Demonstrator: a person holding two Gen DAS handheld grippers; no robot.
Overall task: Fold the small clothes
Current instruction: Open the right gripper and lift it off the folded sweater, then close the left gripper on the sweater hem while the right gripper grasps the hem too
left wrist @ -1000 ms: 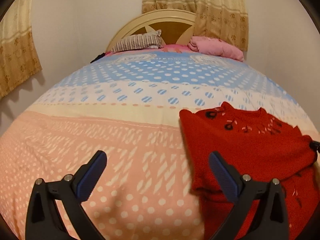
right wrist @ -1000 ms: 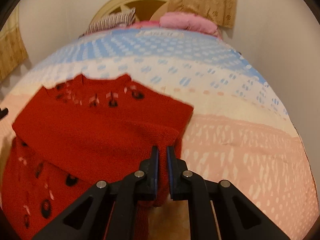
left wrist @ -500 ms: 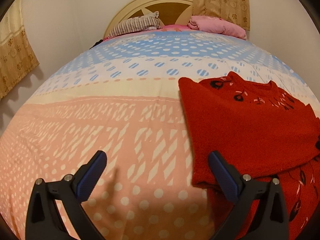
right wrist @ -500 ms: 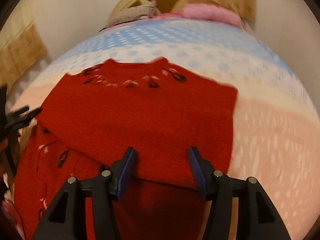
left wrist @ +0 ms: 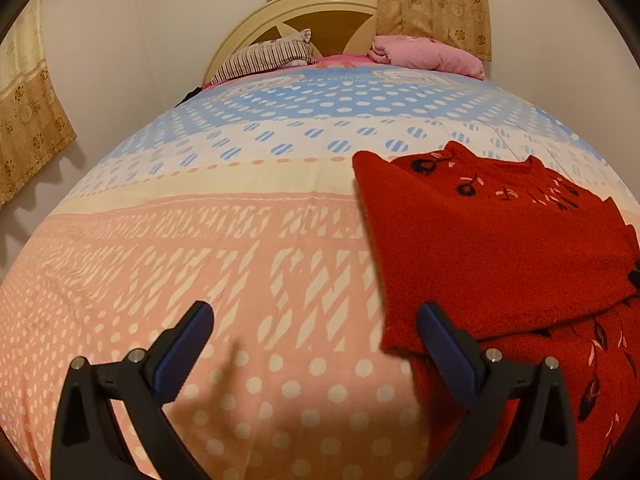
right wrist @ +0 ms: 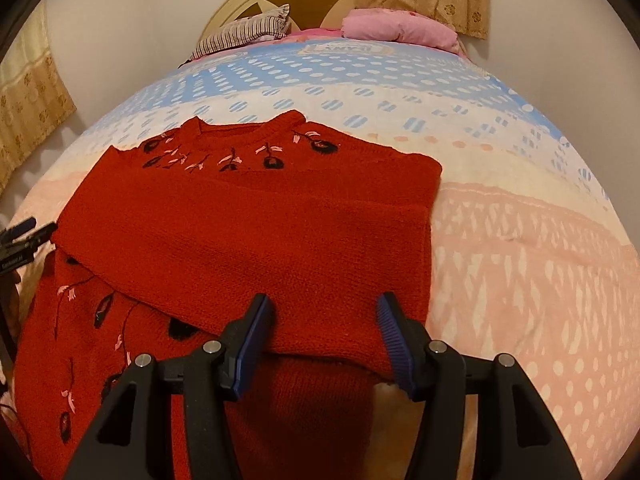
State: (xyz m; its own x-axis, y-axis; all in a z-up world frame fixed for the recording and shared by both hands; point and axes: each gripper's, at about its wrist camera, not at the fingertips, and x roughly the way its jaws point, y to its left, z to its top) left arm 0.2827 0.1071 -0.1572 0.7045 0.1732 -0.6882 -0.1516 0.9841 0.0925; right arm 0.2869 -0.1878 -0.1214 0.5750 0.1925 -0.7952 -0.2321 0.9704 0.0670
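We look along a bed (left wrist: 224, 264) whose cover runs from pink bands near us to blue dotted bands by the cream headboard (left wrist: 300, 8), where a striped pillow (left wrist: 268, 56) and a pink blanket (left wrist: 428, 56) lie under tan curtains (left wrist: 436, 4). The red sweater (right wrist: 248, 232) lies partly folded on the cover. Our left tongs (left wrist: 314, 344) are spread over bare cover beside it; our right tongs (right wrist: 324, 340), having just opened, stand apart over its folded sleeve, gripping nothing.
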